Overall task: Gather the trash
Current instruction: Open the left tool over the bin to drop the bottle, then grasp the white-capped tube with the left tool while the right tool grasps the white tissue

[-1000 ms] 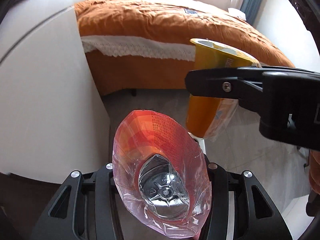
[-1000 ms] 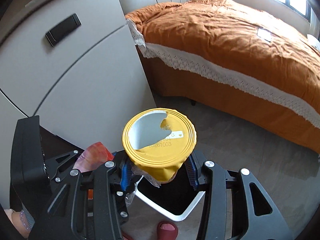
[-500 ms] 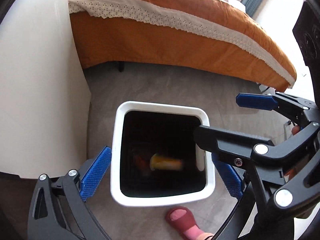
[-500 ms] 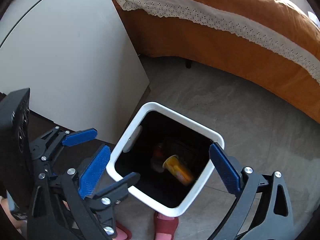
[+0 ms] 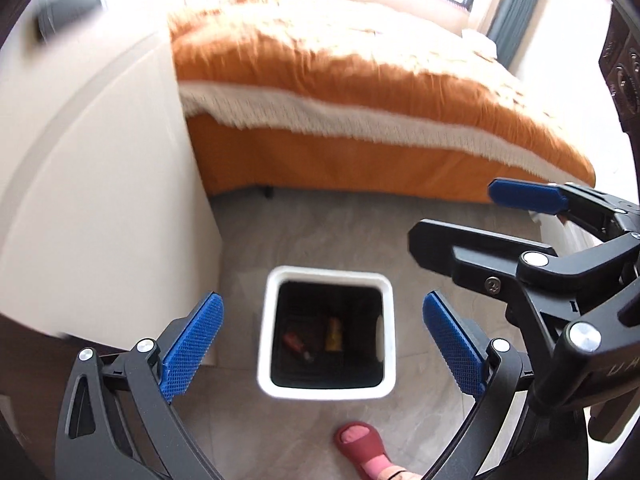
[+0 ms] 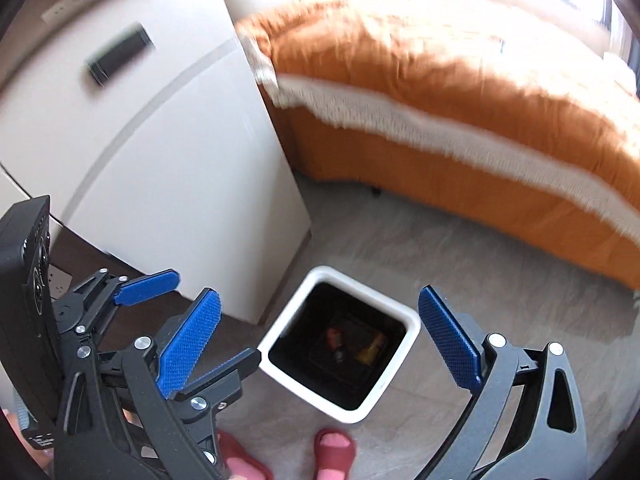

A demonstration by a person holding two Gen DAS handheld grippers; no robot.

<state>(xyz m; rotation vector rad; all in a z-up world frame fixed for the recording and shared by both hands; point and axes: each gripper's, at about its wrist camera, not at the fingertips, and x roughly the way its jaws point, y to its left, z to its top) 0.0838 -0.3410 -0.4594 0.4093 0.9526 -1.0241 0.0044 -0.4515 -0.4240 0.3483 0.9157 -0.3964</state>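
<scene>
Both the left gripper [image 5: 322, 346] and right gripper [image 6: 320, 344] hang wide and empty above the bin [image 5: 266, 332] — trash [image 5: 334, 334] lies inside. Lift straight away — avoid clipping the rim.

Left gripper: the black two-finger gripper with blue textured pads [image 5: 322, 344] hung spread wide, empty.
Right gripper: its black, blue-padded twin [image 6: 320, 338] was likewise splayed, empty, close alongside.

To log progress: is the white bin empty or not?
Not empty: the white bin holds a yellow item and a red item.
</scene>
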